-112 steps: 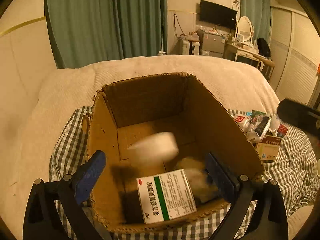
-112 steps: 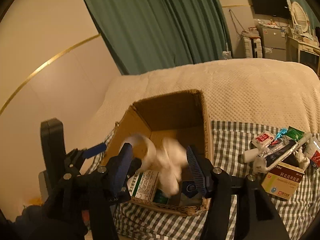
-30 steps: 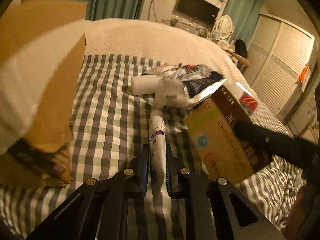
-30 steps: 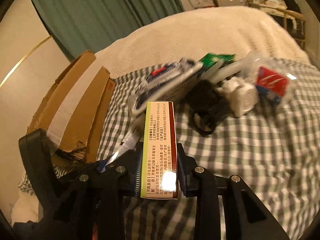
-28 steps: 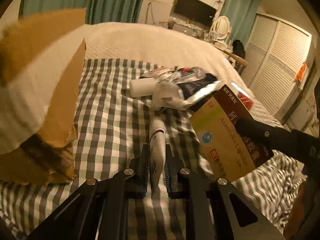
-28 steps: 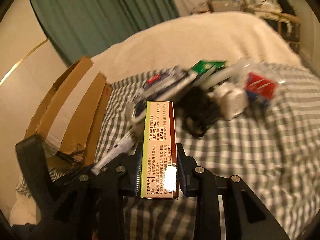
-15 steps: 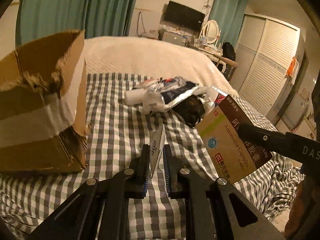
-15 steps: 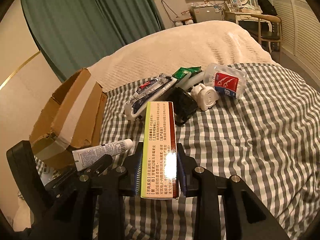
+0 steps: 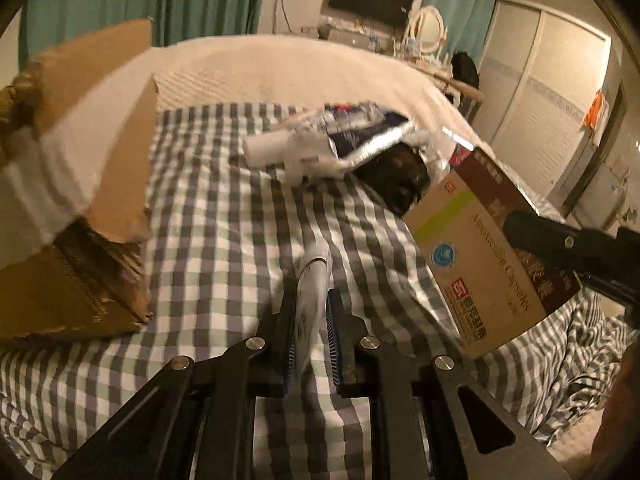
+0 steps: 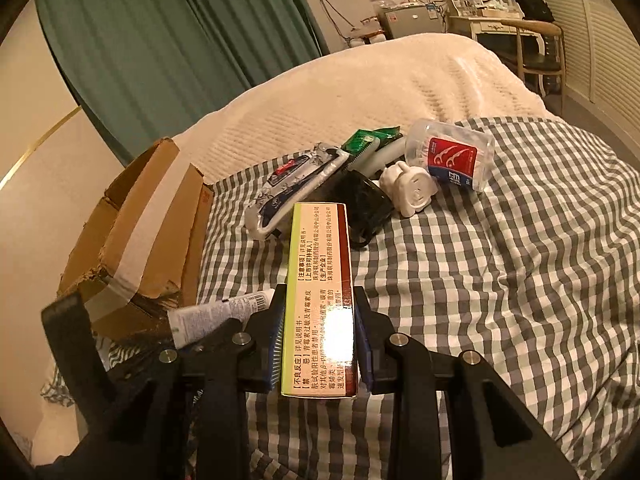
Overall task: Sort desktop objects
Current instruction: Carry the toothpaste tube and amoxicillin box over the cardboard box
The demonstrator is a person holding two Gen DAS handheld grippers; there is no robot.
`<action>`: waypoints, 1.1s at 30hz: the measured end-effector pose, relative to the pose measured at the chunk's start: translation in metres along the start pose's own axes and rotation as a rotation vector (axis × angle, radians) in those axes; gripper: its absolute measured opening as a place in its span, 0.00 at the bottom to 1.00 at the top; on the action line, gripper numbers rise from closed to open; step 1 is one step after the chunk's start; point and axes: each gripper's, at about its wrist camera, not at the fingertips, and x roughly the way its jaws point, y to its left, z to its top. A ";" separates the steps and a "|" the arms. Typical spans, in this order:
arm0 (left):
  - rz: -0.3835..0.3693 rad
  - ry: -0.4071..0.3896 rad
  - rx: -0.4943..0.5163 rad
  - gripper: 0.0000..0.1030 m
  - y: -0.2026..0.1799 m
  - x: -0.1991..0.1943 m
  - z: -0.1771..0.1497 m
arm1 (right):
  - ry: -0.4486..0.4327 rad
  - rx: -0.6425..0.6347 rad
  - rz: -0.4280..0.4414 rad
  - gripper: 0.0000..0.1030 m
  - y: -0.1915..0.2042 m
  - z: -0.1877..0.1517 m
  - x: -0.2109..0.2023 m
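Both tongs are loaded and clear of the checked cloth (image 10: 520, 280): the left gripper (image 9: 311, 320) is clenched on a white tube (image 9: 314, 292) whose long axis runs straight out along the fingers, and the right gripper (image 10: 320, 344) is clamped on the flat sides of a medicine box (image 10: 320, 292), also lengthwise along its fingers. The carton (image 10: 140, 232) lies to the left of both loads, its open top facing up and away so its contents are hidden, and the left gripper is judged the nearer, with the tube's tip just beside the carton's torn corner. The unsorted pile (image 10: 360, 184) sits on the cloth to the right of the carton, beyond the box.
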 end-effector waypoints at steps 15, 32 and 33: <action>-0.067 -0.114 0.082 0.12 -0.017 -0.033 0.005 | 0.004 -0.010 -0.026 0.28 0.000 0.001 -0.002; 0.003 -0.279 0.078 0.12 0.008 -0.122 0.034 | -0.125 -0.107 -0.069 0.28 0.063 0.003 -0.063; 0.010 -0.296 0.077 0.12 0.012 -0.130 0.040 | -0.132 -0.116 -0.065 0.28 0.068 0.004 -0.066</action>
